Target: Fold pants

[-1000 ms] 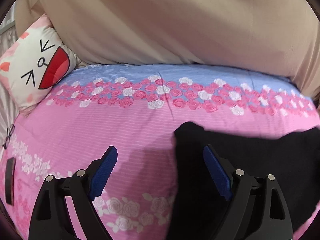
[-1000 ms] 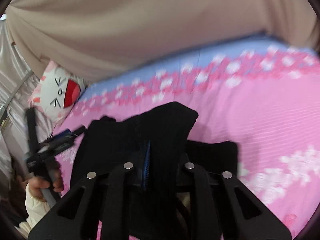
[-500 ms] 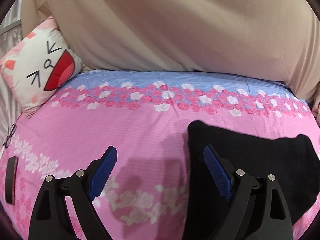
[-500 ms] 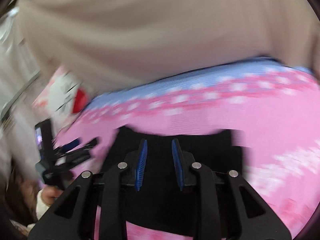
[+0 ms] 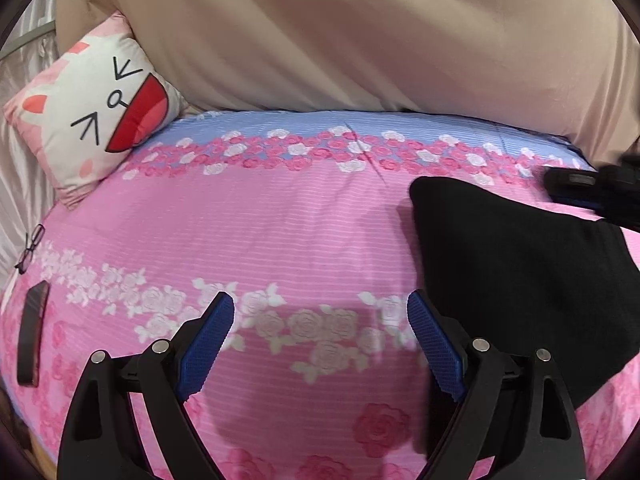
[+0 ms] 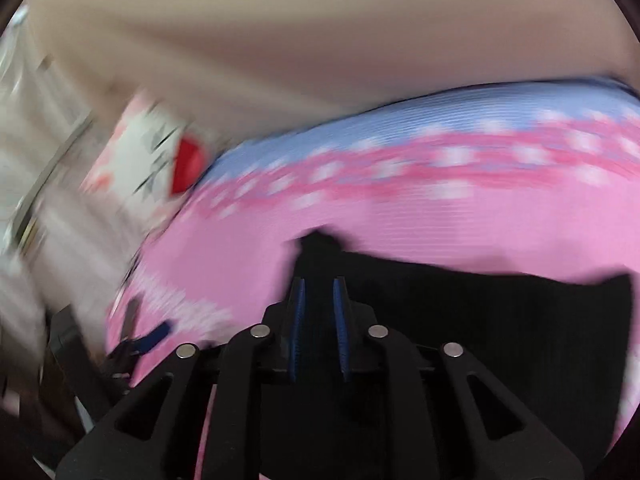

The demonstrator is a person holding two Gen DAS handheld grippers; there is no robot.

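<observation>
With the black knit pants (image 5: 520, 264) lying folded on the pink rose-print bed sheet (image 5: 280, 240), I keep my left hand-held gripper (image 5: 320, 320) released beside them while my right hand-held gripper (image 6: 319, 292), jaws closing, should pinch one corner squarely.

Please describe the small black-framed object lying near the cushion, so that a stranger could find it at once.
Start from the pink flowered bedsheet and go to the cat-face cushion at its far left corner. Just below it, at the sheet's left edge, lie folded eyeglasses: thin and wiry, unlike the flat dark slab nearer.
</observation>
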